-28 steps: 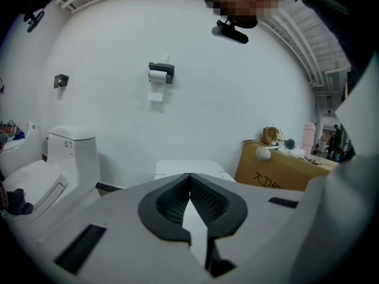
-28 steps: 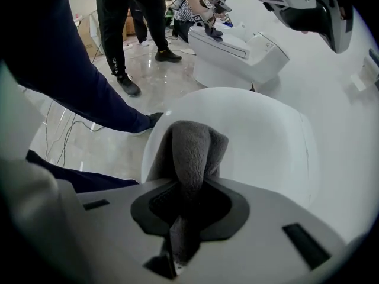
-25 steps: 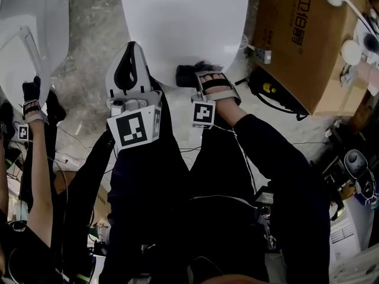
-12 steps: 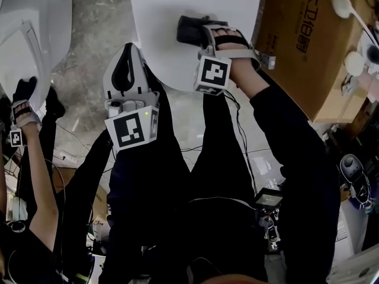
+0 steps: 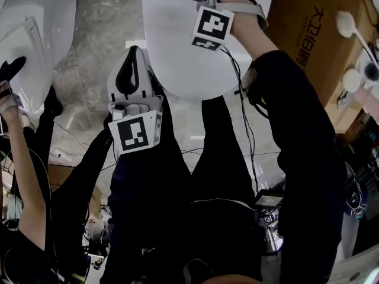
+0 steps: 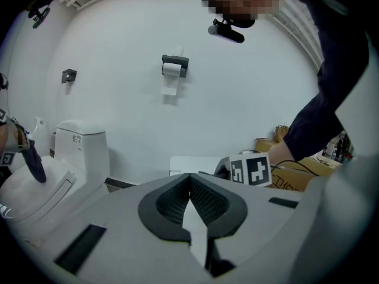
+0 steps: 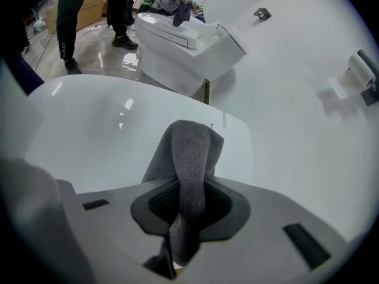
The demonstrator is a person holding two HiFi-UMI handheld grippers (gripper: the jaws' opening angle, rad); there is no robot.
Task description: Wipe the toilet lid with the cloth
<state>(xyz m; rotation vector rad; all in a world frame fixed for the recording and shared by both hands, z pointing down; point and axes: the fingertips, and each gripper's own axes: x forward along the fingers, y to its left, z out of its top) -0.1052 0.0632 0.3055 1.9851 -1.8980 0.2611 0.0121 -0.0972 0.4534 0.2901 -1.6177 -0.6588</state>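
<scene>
The glossy stone floor (image 5: pixel 100 40) is carrying a white toilet (image 5: pixel 177 40) near its middle. A second toilet (image 5: pixel 26 46) is standing toward its left edge, and a cardboard box (image 5: pixel 302 22) is sitting at the right.

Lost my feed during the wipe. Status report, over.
Right gripper shut on cloth. Cloth on toilet lid, far end. Left gripper shut, empty, by lid's near edge. Nothing else on lid; cardboard box alongside.

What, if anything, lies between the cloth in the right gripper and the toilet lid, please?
Nothing visible: the cloth, clamped in the right gripper, appears to rest directly on the bare white toilet lid.
</scene>
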